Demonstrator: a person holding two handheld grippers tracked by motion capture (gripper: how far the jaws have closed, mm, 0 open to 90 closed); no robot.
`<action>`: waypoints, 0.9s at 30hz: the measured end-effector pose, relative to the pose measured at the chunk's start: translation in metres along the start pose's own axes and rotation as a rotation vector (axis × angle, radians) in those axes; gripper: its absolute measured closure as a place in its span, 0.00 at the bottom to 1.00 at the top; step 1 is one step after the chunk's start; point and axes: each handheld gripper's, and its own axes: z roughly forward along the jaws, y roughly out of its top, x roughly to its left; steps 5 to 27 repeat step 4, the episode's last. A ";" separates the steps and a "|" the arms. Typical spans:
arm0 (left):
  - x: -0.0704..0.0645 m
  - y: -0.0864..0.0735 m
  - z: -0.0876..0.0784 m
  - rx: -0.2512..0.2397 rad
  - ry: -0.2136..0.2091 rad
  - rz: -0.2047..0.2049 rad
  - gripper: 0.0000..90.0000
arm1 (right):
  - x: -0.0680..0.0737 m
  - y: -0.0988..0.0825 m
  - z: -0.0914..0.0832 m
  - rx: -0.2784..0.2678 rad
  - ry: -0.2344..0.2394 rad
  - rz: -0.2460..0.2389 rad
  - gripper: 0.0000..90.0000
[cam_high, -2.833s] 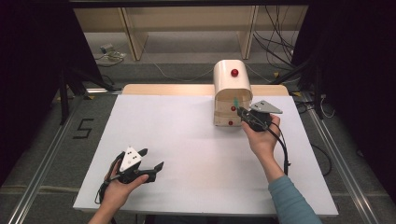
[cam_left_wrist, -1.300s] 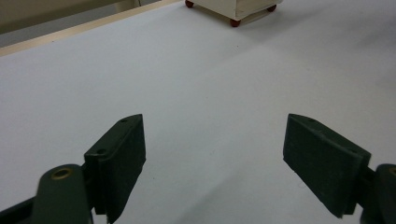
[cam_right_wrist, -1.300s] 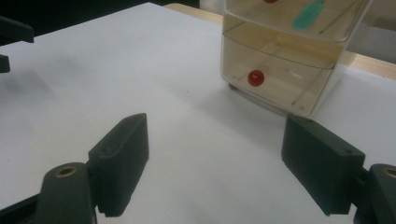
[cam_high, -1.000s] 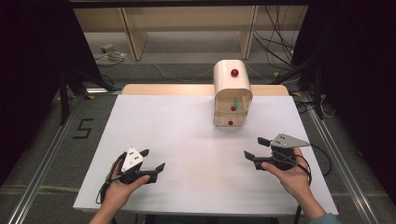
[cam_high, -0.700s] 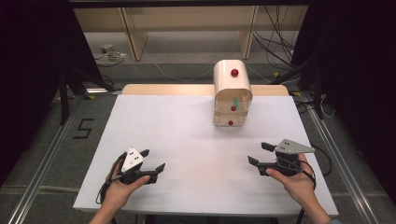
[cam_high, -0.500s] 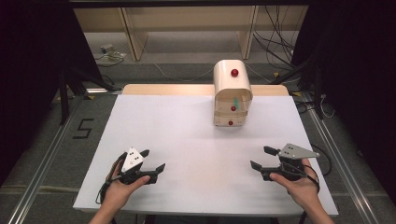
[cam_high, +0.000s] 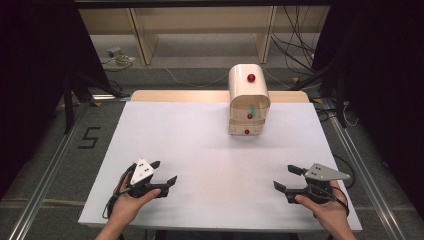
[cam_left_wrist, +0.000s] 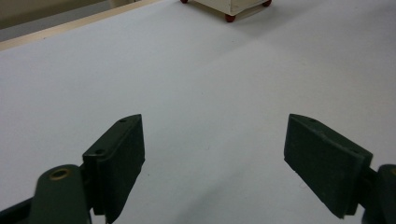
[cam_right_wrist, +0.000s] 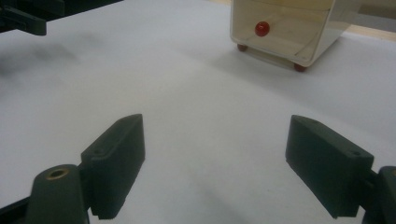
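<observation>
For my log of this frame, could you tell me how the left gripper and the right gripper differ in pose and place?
The left gripper sits at the table's near left, the right gripper at its near right. The left one's grey plate looks short and tilted up; the right one's lies long and flatter. The cabinet stands nearer the right gripper. Both are open, empty and held low over the table.

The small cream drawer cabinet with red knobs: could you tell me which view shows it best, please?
The high view: the whole cabinet shows there, rounded top and three red knobs. The right gripper view catches its lower part, one knob and two red feet; the left gripper view just a bottom corner with red feet.
</observation>
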 end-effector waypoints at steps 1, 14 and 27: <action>0.000 0.000 0.000 0.001 -0.001 0.001 0.23 | 0.000 0.000 -0.001 0.002 -0.003 0.006 0.23; 0.000 0.000 0.001 0.006 -0.006 0.003 0.23 | -0.001 -0.002 -0.002 -0.002 -0.006 0.008 0.23; 0.000 0.000 0.001 0.006 -0.006 0.003 0.23 | -0.001 -0.002 -0.002 -0.002 -0.006 0.008 0.23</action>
